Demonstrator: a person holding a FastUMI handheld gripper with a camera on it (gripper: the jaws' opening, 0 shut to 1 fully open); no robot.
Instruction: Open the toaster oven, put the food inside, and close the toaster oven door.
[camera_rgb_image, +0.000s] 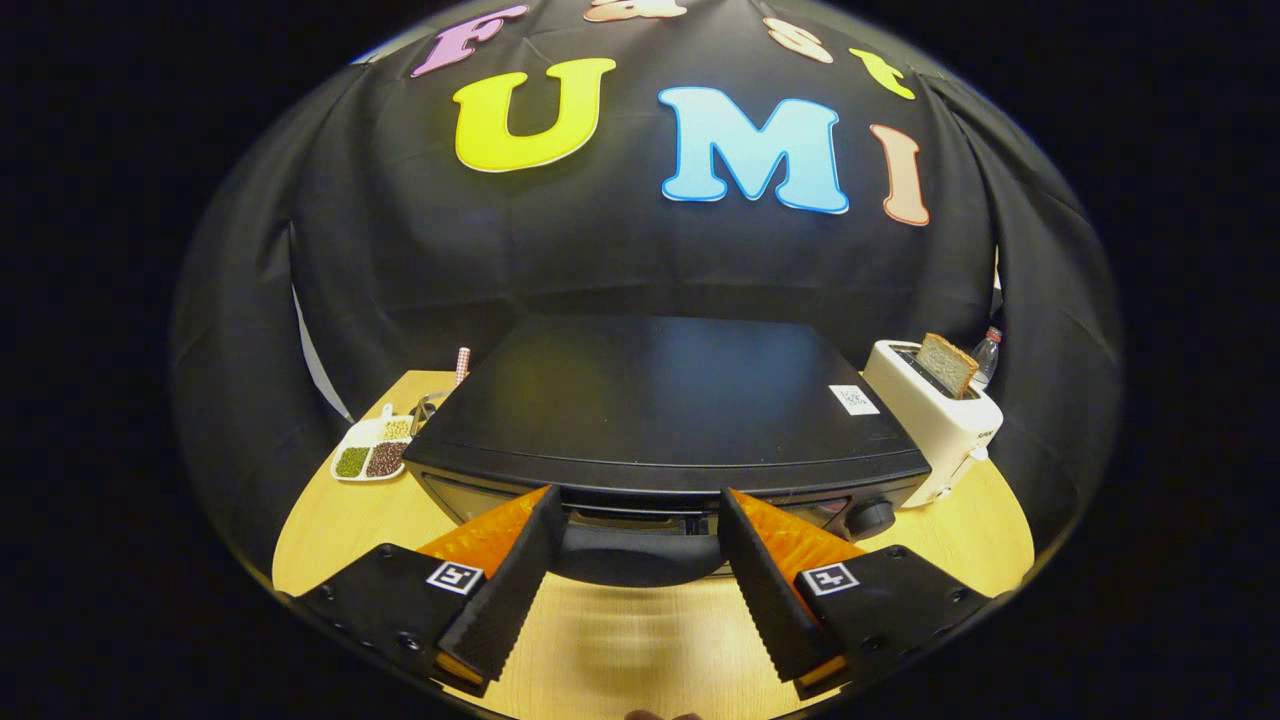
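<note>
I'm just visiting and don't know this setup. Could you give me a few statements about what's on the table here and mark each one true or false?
1. The hand-held gripper has its fingers spread apart, holding nothing. True.
2. The toaster oven sits just ahead of the fingers, with its dark handle between them. True.
3. The white toaster stands empty. False: a slice of bread sticks up out of it.
4. The divided dish of beans lies on top of the toaster oven. False: it lies on the wooden table, beside the oven.
5. The white toaster and the dish stand on opposite sides of the oven. True.
</note>
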